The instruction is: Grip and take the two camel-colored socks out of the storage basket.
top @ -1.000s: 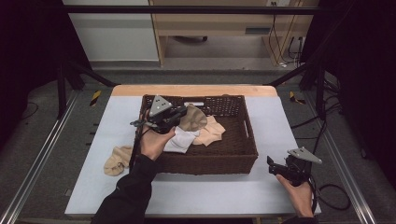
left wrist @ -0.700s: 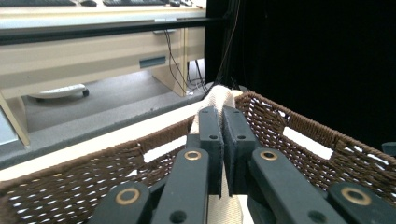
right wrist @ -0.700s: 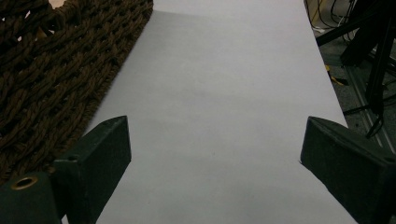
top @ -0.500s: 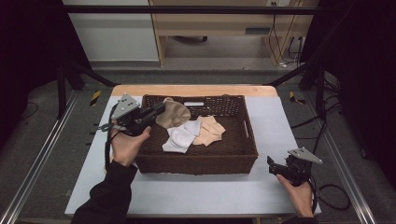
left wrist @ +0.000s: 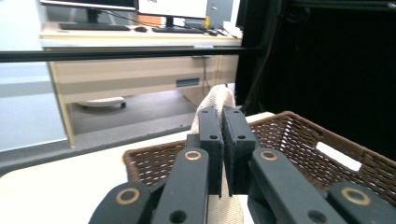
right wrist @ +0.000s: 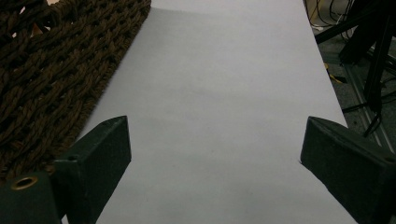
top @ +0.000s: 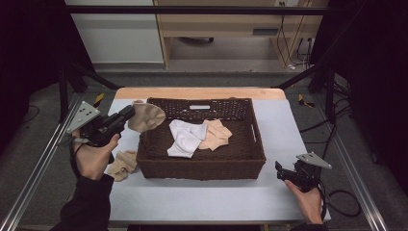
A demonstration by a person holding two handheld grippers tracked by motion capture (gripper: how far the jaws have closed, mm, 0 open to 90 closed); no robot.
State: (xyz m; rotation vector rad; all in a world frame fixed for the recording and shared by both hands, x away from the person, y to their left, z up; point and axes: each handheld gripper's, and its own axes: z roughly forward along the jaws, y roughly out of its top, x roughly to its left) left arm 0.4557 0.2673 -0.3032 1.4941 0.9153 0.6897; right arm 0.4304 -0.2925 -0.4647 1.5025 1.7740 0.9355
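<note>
1. Left gripper (top: pixel 129 113) is clamped on a beige sock (top: pixel 146 118), held in the air over the basket's (top: pixel 202 166) 10 o'clock corner.
2. Right gripper (top: pixel 280 169) rests with jaws spread wide and nothing between them, above the counter (top: pixel 192 199) at the basket's 4 o'clock.
3. Another beige sock (top: pixel 121 165) lies on the counter at the basket's 8 o'clock.
</note>
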